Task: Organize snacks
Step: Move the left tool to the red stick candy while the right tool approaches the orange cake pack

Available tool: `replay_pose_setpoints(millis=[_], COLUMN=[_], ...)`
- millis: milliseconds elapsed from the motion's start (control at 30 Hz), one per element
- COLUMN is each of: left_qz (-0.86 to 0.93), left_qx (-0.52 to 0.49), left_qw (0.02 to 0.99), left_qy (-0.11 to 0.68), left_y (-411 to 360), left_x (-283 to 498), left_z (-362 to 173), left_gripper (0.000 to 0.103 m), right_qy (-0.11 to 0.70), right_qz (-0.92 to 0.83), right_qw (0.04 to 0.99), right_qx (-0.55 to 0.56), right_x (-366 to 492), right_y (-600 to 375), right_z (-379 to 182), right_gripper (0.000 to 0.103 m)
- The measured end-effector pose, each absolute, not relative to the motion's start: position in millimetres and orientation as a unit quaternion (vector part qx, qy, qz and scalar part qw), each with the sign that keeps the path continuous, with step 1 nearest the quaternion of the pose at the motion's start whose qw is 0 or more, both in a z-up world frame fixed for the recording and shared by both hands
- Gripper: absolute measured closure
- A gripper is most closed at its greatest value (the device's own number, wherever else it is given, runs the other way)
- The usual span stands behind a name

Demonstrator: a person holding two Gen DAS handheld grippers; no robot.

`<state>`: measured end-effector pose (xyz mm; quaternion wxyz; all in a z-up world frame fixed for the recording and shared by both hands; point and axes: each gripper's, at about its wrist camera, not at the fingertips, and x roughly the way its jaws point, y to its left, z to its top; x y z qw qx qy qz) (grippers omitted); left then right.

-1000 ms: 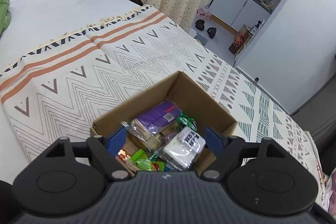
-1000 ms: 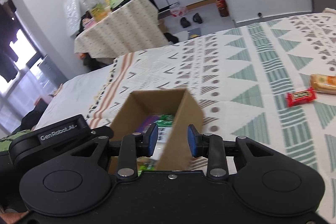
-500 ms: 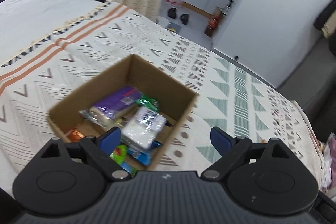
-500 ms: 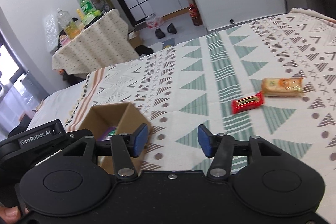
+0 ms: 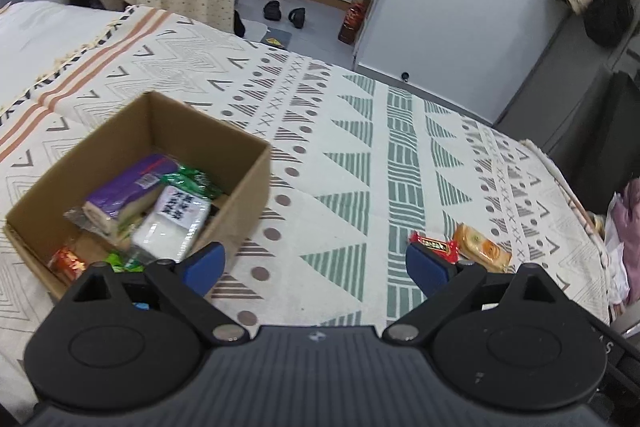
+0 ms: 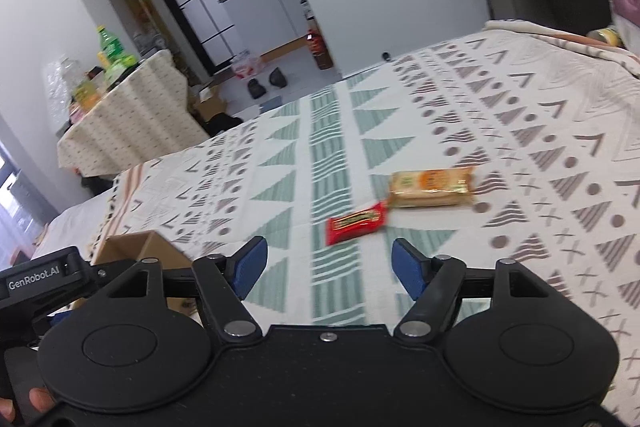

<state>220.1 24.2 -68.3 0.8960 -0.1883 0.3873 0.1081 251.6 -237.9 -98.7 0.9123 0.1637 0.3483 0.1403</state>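
Observation:
A cardboard box (image 5: 236,183) sits on the patterned bedspread, holding a purple packet (image 5: 128,183), a white packet (image 5: 172,223) and several small wrappers. My left gripper (image 5: 314,269) hangs open just right of the box, nothing between its fingers. A red candy bar (image 6: 356,223) and an orange biscuit packet (image 6: 430,187) lie loose on the spread, also seen as the red bar (image 5: 434,245) and biscuit packet (image 5: 482,247) beside the left gripper's right finger. My right gripper (image 6: 326,269) is open, a little short of the red bar. The box corner (image 6: 136,247) shows at its left.
The bedspread (image 5: 360,163) ends at a floor with slippers (image 5: 284,13) and a bottle (image 5: 352,21). A cloth-covered table (image 6: 128,111) with bottles stands beyond the bed. Pink fabric (image 5: 626,227) lies at the right edge. A hand (image 6: 24,401) grips the left gripper's handle.
Both grippers swung right, away from the box. The right gripper let go of the box wall and opened wide, now facing the two loose snacks. The left gripper opened wider.

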Motion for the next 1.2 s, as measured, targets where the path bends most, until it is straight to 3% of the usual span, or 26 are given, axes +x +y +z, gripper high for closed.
replay_pose_setpoints(millis=[600,1200], left_qz=[0.039,-0.006], left_qx=[-0.089,-0.023], left_qw=[0.913,0.904], left_qy=[0.396,0.427], left_y=[-42.8,-66.2], left_x=[262.3,323.3], left_z=[-69.3,-118.6], left_gripper=[0.007,0.007], right_qy=[0.34,0.361], right_qz=[0.108,0.111], right_qw=[0.922,0.916], right_qx=[0.153,0.136], right_x=[264.3,304.7], right_y=[-299.6,-308.6], right_z=[-112.0,-143.0], right_gripper=[0.012,0.011])
